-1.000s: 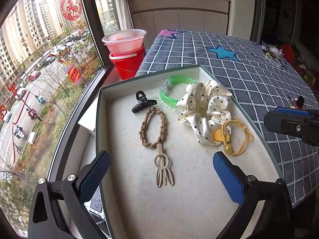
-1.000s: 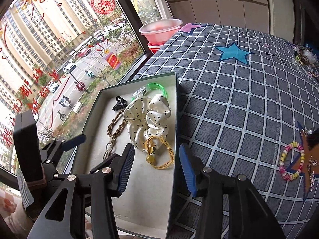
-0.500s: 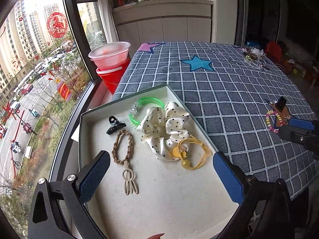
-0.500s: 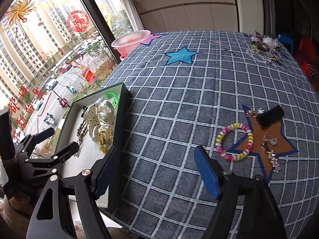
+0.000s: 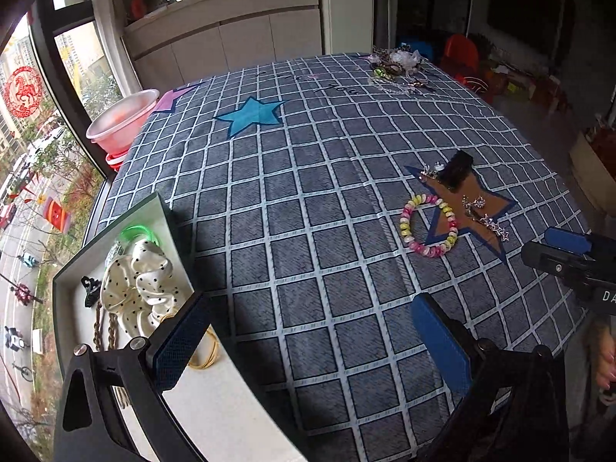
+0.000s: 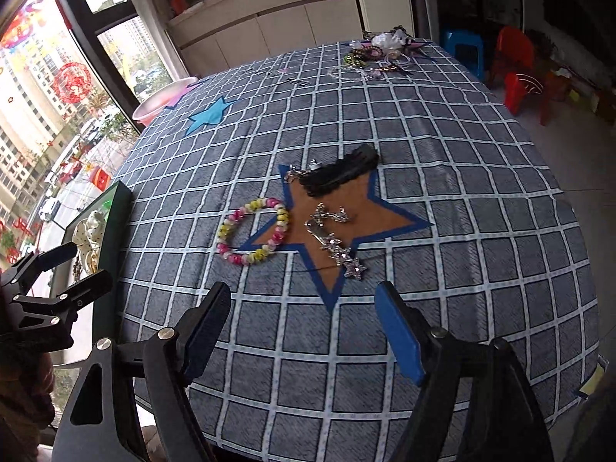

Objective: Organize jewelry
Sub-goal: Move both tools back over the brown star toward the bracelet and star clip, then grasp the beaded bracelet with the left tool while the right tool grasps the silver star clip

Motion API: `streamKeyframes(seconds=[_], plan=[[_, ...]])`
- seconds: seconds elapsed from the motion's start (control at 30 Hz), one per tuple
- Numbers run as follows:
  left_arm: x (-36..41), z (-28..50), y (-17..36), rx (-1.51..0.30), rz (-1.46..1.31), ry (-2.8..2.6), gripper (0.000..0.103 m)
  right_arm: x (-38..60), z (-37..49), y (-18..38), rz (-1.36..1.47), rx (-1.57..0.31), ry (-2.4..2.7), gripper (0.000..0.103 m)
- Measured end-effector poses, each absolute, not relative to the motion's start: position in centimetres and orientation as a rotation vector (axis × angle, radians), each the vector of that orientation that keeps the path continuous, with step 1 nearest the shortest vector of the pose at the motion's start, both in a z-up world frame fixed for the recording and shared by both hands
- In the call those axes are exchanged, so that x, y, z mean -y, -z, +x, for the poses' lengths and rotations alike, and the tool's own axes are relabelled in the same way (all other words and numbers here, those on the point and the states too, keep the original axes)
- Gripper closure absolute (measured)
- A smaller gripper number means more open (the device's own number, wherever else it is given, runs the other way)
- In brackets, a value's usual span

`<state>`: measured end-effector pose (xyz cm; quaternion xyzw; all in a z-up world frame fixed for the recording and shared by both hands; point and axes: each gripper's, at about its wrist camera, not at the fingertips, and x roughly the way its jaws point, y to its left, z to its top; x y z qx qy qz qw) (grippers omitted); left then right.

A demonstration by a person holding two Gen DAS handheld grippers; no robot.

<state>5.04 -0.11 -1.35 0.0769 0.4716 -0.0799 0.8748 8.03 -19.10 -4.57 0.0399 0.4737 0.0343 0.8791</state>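
Grey-blue checked cloth with white grid lines covers the worktop (image 6: 462,200), printed with a teal star (image 5: 252,114) far ahead and a brown, blue-edged star (image 6: 346,211) just ahead of the right claw (image 6: 304,331). That claw hangs above the cloth with its blue-padded jaws spread wide, holding nothing. Directly ahead of it, on the brown star, lie a glittery silver star-shaped hair clip (image 6: 338,246) and, beyond that, a fuzzy black hair clip (image 6: 338,173). A coiled bracelet of pink, yellow and white plastic loops (image 6: 254,231) rests ahead and to the left, overlapping the star's left point.

The left claw (image 5: 308,342) is likewise wide apart and holds nothing; its left pad hangs over the right wall of a shallow dark-green tray with a pale lining (image 5: 57,281). In the tray, ahead-left of that claw, sit a cream satin scrunchie with black dots (image 5: 138,285), a translucent green plastic bangle (image 5: 136,231), a small black claw clip (image 5: 89,288), a brown braided cord tie (image 5: 104,327) and a yellow elastic loop (image 5: 206,354), partly hidden behind the pad.

Far ahead at the worktop's end lies a tangled heap of mixed trinkets (image 6: 381,54), too small to sort out. A pink plastic basin (image 5: 123,119) stands off the left edge, below a window bearing a red paper-cut horse roundel (image 5: 22,90). Faint script on the cloth near the far end is unreadable. White letters "DA" show on the right claw's body at the left view's edge.
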Motion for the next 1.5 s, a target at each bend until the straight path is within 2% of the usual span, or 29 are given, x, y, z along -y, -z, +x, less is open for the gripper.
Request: streamKeyframes(seconds=[0.37, 0.77, 0.87, 1.03, 1.17, 1.27, 1.37, 1.43, 1.47, 1.5], plan=[[5.8, 9.3, 3.6, -1.035, 0.244, 0.206, 0.000, 21.7, 9.0, 5.6, 0.044, -0.995, -0.042, 0.023], [8.0, 12.1, 6.0, -1.064, 0.292, 0.195, 0.000, 20.8, 11.4, 7.4, -0.046, -1.027, -0.091, 0.024], [8.3, 12.6, 6.4, -1.066, 0.300, 0.190, 0.000, 20.4, 12.0, 7.8, -0.079, -1.029, -0.101, 0.029], [8.5, 13.2, 7.1, -1.079, 0.307, 0.196, 0.000, 19.8, 12.7, 8.0, -0.135, -1.024, -0.097, 0.049], [8.7, 13.3, 7.2, -1.077, 0.293, 0.214, 0.001, 19.4, 13.1, 8.1, -0.164, -1.023, -0.111, 0.051], [8.9, 13.3, 7.1, -1.079, 0.276, 0.247, 0.009, 18.8, 13.2, 8.3, -0.218, -1.019, -0.112, 0.051], [9.3, 13.2, 6.9, -1.088, 0.264, 0.283, 0.021, 18.4, 13.1, 8.4, -0.239, -1.016, -0.119, 0.052], [9.6, 13.1, 6.8, -1.097, 0.246, 0.321, 0.041, 18.3, 13.1, 8.4, -0.236, -1.018, -0.118, 0.057], [9.8, 12.9, 6.7, -1.101, 0.241, 0.340, 0.046, 18.3, 13.1, 8.4, -0.236, -1.018, -0.116, 0.060], [10.1, 12.8, 6.7, -1.103, 0.241, 0.358, 0.058, 18.2, 13.0, 8.3, -0.237, -1.019, -0.116, 0.067]])
